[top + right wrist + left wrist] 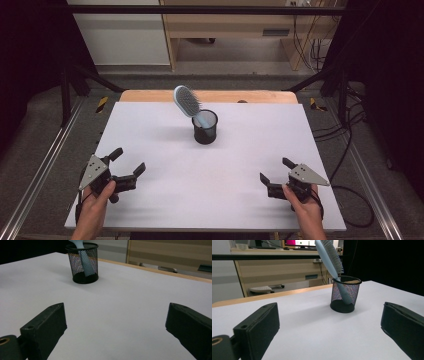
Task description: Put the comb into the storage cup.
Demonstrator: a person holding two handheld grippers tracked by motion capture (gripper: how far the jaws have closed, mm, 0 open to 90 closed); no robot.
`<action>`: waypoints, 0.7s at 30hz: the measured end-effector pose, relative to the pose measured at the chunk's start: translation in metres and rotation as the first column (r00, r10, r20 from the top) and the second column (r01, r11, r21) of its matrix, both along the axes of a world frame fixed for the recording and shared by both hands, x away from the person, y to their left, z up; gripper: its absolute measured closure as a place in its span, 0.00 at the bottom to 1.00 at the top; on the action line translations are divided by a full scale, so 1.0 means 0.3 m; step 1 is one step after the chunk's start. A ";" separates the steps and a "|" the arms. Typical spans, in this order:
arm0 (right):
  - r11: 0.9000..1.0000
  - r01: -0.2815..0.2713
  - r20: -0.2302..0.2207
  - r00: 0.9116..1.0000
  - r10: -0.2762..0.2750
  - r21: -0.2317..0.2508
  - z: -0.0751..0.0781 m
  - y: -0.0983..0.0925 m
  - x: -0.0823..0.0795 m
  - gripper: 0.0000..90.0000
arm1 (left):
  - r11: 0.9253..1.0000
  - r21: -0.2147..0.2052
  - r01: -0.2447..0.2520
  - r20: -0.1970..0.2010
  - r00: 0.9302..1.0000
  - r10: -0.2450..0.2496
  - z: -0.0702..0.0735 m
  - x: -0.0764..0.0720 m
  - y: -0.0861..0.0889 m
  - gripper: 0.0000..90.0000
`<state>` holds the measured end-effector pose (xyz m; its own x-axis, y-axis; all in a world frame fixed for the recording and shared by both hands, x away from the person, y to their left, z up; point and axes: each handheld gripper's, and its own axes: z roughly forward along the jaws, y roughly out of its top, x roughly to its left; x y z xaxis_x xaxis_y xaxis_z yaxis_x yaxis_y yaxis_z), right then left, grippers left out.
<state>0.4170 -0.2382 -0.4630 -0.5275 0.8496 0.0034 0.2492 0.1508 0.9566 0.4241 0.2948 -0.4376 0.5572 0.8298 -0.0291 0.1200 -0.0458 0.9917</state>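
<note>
Both grippers, left and right, gape empty. Brush leans toward 11 o'clock; a careless pull could topple the cup.

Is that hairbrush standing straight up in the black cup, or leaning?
Leaning. The hairbrush sits handle-down in the mesh cup, its bristled head tilted over the rim.

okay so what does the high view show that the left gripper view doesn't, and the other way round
High view alone: both hands, the left tongs and right tongs, open and apart near the table's front edge, and the floor cables. Left gripper view alone: a monitor on the desk behind, and the brush handle seen through the mesh. Both: the light blue hairbrush leaning, bristle end up, in the black mesh cup on the white table.
</note>
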 end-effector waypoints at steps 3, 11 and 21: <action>1.000 0.000 0.000 1.000 0.000 0.000 0.000 0.000 0.000 0.04 | 1.000 -0.001 0.002 -0.004 1.000 -0.002 -0.005 0.000 -0.002 0.02; 1.000 -0.005 0.002 1.000 0.005 -0.001 -0.001 0.000 0.000 0.04 | 1.000 0.004 0.008 -0.011 1.000 -0.008 -0.017 -0.001 -0.008 0.02; 1.000 -0.008 0.009 1.000 0.008 -0.005 -0.004 -0.008 0.002 0.04 | 1.000 0.008 0.014 -0.019 1.000 -0.014 -0.032 -0.005 -0.010 0.02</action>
